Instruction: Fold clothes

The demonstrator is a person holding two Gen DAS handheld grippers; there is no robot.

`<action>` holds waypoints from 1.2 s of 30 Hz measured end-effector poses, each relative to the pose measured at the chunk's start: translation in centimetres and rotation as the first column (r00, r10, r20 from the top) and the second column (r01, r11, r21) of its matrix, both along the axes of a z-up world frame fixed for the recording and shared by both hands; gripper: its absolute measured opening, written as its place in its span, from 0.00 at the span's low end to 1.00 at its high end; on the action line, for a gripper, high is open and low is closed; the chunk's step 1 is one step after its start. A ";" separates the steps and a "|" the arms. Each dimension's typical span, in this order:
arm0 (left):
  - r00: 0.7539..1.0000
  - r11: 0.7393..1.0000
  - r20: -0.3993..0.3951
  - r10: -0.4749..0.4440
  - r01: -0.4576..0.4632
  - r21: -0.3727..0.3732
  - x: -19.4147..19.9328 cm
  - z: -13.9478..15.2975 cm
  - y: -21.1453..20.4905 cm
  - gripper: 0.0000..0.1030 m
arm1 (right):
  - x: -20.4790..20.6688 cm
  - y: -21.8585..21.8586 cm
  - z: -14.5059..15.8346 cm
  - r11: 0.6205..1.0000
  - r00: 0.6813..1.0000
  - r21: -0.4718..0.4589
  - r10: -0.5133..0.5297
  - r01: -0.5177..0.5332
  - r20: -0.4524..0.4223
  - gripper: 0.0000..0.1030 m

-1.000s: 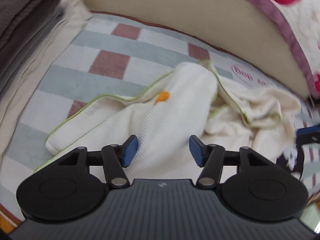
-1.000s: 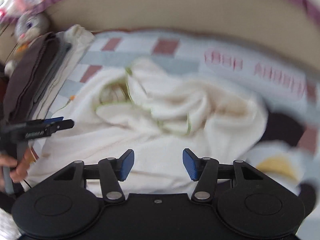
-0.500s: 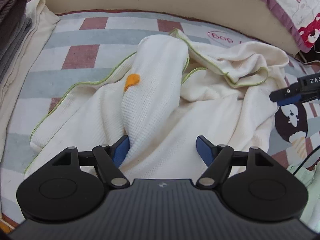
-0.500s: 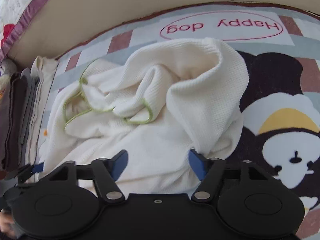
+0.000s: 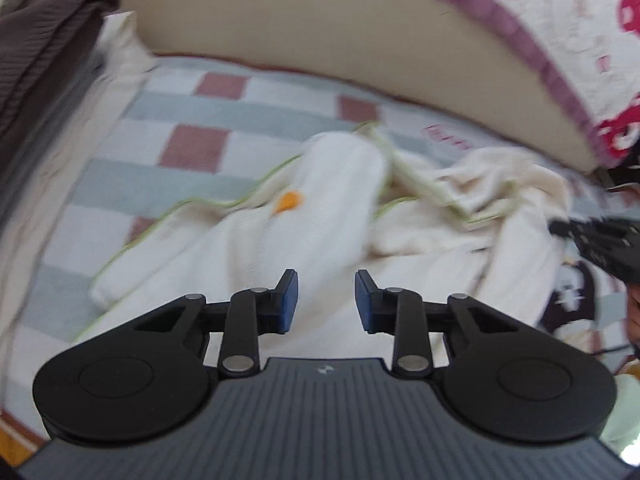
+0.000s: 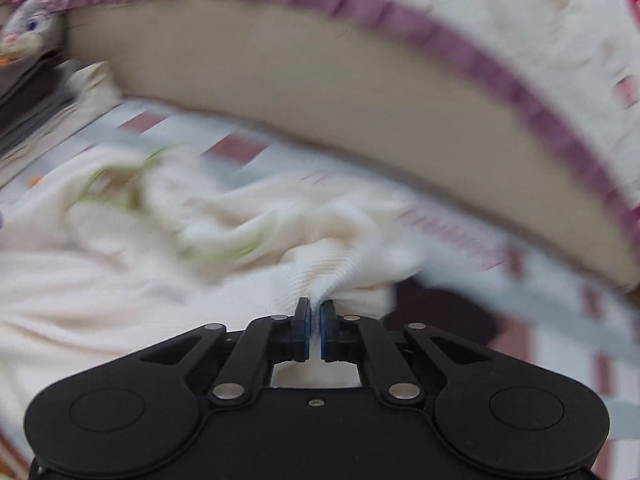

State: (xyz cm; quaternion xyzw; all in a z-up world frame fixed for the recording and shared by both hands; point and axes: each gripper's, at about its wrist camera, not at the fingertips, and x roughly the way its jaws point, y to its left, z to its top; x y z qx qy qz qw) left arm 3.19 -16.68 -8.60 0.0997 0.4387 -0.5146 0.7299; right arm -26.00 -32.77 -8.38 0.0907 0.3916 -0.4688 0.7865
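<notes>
Right wrist: one cream garment point(image 6: 340, 276), pinched.

- A checked mat point(image 5: 224, 120) of pale blue, white and dull red squares is the surface that carries everything; in the right wrist view it point(image 6: 560, 320) shows a dark cartoon print and pink lettering, both blurred.
- A crumpled cream garment point(image 5: 328, 216) with green piping and a small orange mark lies on the middle of the mat; it point(image 6: 120, 280) covers much of the mat's near half.
- A stack of folded clothes point(image 5: 40, 64), brown on top with grey and cream layers below, rests at the mat's left edge.
- A beige padded edge point(image 5: 320, 32) runs along the mat's far side.
</notes>
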 end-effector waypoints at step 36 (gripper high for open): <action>0.944 0.948 -0.129 -0.302 0.284 -0.146 -6.4 -0.3 -2.8 0.00 | 1.3 0.3 1.3 0.738 0.870 0.667 -0.257 -0.104 0.420 0.56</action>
